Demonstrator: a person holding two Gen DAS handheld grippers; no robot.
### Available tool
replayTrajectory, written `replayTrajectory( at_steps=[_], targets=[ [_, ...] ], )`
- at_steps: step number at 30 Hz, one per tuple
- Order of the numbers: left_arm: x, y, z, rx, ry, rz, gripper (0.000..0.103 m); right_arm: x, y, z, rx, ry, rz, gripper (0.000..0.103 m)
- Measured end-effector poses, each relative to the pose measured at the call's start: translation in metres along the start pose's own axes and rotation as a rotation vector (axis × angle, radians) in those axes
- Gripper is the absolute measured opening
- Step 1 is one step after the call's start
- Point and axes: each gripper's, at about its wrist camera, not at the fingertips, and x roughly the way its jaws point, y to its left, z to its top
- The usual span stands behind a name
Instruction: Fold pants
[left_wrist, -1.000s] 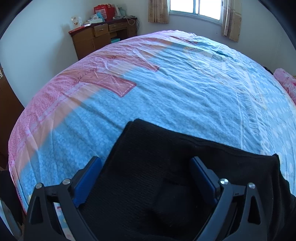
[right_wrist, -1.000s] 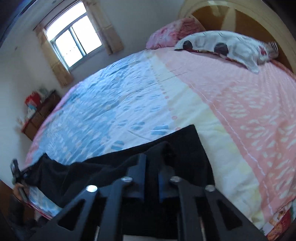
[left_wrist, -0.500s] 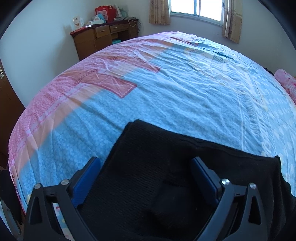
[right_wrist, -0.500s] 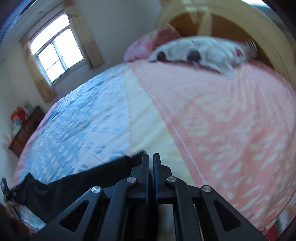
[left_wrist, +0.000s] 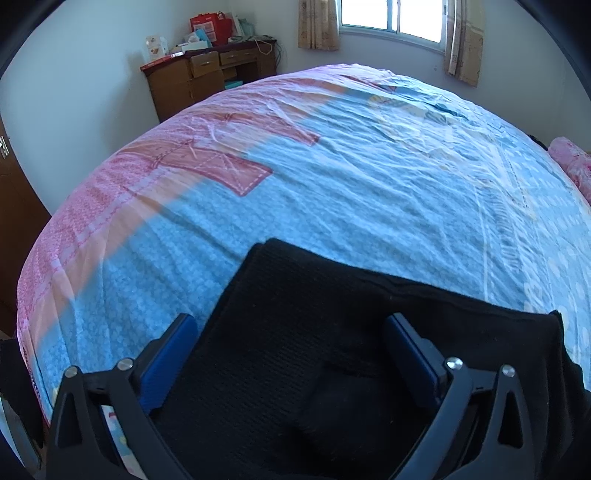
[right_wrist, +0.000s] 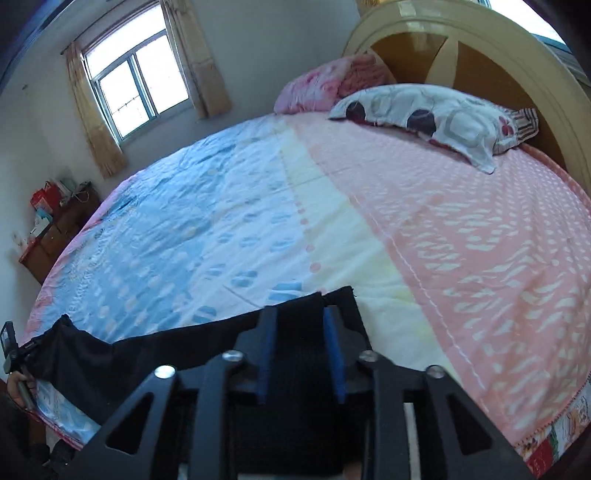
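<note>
Black pants (left_wrist: 295, 314) lie flat along the near edge of the bed; they also show in the right wrist view (right_wrist: 147, 350). My left gripper (left_wrist: 291, 328) is open wide, its blue-padded fingers (left_wrist: 173, 347) just above one end of the pants. My right gripper (right_wrist: 299, 314) is partly open over the other end, with the fabric edge lying between its fingers (right_wrist: 267, 332). The left gripper (right_wrist: 11, 350) shows small at the far left of the right wrist view.
The bed (left_wrist: 369, 184) has a blue, pink and cream quilt (right_wrist: 443, 240). Pillows (right_wrist: 424, 114) lie by the wooden headboard (right_wrist: 480, 55). A wooden desk (left_wrist: 210, 74) with boxes stands against the wall under a window (left_wrist: 388, 18).
My right gripper was shut on the pants end, lifted it, and has now opened with the fabric lying flat. My left gripper has stayed open in place.
</note>
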Motion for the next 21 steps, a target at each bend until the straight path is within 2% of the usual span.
replayTrajectory(
  at_steps=[1, 3, 5, 8, 9, 10, 11, 13, 14, 17, 21],
  targets=[
    [0.0, 0.0, 0.0, 0.0, -0.001, 0.0, 0.103, 0.003, -0.001, 0.001, -0.013, -0.003, -0.022, 0.035],
    [0.001, -0.001, 0.0, 0.001, -0.001, 0.003, 0.103, 0.007, -0.005, 0.005, -0.016, -0.002, -0.029, 0.047],
    [0.001, -0.001, 0.0, 0.0, 0.0, 0.005, 0.103, 0.013, -0.01, 0.005, -0.007, 0.018, -0.018, 0.047],
    [0.001, -0.001, 0.0, 0.001, 0.0, 0.007, 0.103, 0.026, -0.006, 0.0, -0.06, 0.049, -0.005, 0.047],
    [0.001, -0.001, 0.0, 0.001, 0.0, 0.006, 0.103, 0.026, -0.001, -0.001, -0.1, 0.038, -0.012, 0.044],
    [0.002, -0.001, 0.0, 0.0, 0.001, 0.006, 0.103, 0.027, 0.005, -0.001, -0.139, 0.036, -0.017, 0.037],
    [0.002, -0.001, 0.0, 0.0, 0.001, 0.007, 0.103, 0.029, 0.01, -0.003, -0.178, 0.048, -0.049, 0.02],
    [0.001, -0.002, 0.0, 0.001, 0.0, 0.008, 0.103, 0.029, 0.018, -0.006, -0.237, 0.053, -0.104, 0.011],
    [0.001, -0.002, 0.0, 0.0, 0.0, 0.007, 0.103, 0.028, 0.021, -0.007, -0.251, 0.059, -0.095, 0.005],
    [0.002, -0.002, 0.0, -0.002, -0.001, 0.005, 0.103, 0.021, 0.024, -0.011, -0.258, 0.028, -0.16, 0.004],
    [0.002, -0.002, 0.0, 0.0, -0.002, 0.003, 0.103, 0.008, 0.017, -0.006, -0.243, -0.059, -0.275, 0.004]
  ],
)
